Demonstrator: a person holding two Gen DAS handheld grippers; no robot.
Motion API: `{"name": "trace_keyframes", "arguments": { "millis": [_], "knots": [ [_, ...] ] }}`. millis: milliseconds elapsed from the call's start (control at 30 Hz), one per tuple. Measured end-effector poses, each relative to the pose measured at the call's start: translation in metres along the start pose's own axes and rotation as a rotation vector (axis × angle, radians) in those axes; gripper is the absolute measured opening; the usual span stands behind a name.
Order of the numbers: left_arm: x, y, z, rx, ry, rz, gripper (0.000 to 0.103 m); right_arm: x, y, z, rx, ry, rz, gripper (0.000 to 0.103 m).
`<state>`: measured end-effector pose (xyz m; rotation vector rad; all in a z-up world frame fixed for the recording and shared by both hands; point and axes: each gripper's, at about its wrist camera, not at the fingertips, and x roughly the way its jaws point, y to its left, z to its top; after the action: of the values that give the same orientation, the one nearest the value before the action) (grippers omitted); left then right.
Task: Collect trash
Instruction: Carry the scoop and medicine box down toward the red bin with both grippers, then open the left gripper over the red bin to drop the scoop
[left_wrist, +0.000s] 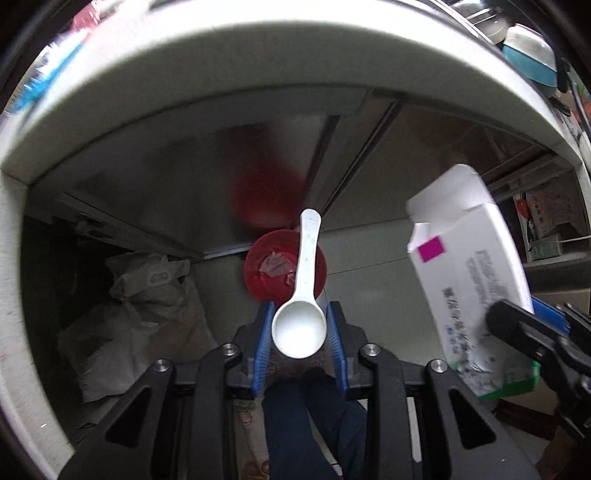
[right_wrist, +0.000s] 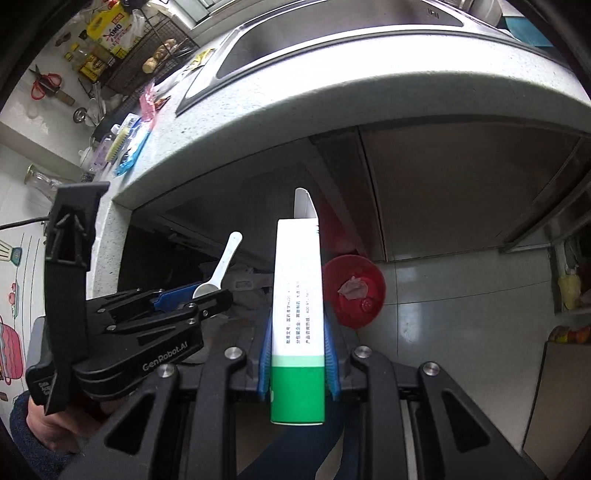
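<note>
So both grippers are loaded up and hanging out in front of the counter (right_wrist: 332, 110), pointing steeply down at the floor. The left gripper (left_wrist: 299, 325) has its blue pads (left_wrist: 261, 343) closed most of the way on a white plastic measuring scoop (left_wrist: 300, 314), pinching it by the bowl end. The handle sticks forward, and from the left wrist view it lines up right over the red trash bin (left_wrist: 266, 269) on the tiled floor (right_wrist: 461, 295).

The right gripper (right_wrist: 298, 354) is clamped narrow on a white and green carton (right_wrist: 298, 314), looks like a medicine box, with printed text down the side and a magenta square near the top. It's gripped by the narrow sides at the green bottom end, and the top flap stands open. In the left wrist view the carton is off to the right of the scoop, well apart from it.

The bin sits on the floor just in front of the cabinet doors (left_wrist: 184, 177) under the counter, and there's already a crumpled pinkish bit of paper (right_wrist: 352, 288) inside. In the right wrist view the bin is just right of the carton, partly hidden behind it.

Other stuff: a white sack (left_wrist: 147, 306) on the floor left of the bin, the steel sink (right_wrist: 332, 37) set into the counter, and red-handled scissors (right_wrist: 46, 86) on the wall at the far left. You can see a bit of the person's hand (right_wrist: 51, 424) under the left gripper, and a dark blue trouser leg (left_wrist: 295, 424) below.
</note>
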<state>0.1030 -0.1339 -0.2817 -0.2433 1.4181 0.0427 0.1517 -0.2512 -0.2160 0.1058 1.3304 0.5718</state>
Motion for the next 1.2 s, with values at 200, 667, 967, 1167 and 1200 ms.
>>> {"name": "trace_keyframes", "arguments": {
  "millis": [200, 667, 967, 1167, 1200],
  "knots": [
    [0.033, -0.006, 0.013, 0.023, 0.017, -0.011, 0.026, 0.011, -0.023, -0.001, 0.042, 0.007, -0.031, 0.022],
    [0.026, -0.012, 0.021, 0.074, -0.008, -0.006, 0.065, 0.010, -0.038, -0.007, 0.068, 0.018, -0.039, 0.022],
    [0.001, 0.016, 0.009, 0.041, -0.039, 0.025, 0.065, 0.023, -0.024, -0.002, 0.038, 0.038, -0.021, 0.022],
    [-0.008, 0.046, -0.003, -0.043, -0.068, 0.039, 0.078, 0.050, -0.009, 0.002, -0.025, 0.077, -0.020, 0.022],
    [-0.008, 0.049, -0.005, -0.046, -0.074, 0.054, 0.082, 0.057, -0.008, 0.002, -0.034, 0.086, -0.024, 0.022]
  ]
}}
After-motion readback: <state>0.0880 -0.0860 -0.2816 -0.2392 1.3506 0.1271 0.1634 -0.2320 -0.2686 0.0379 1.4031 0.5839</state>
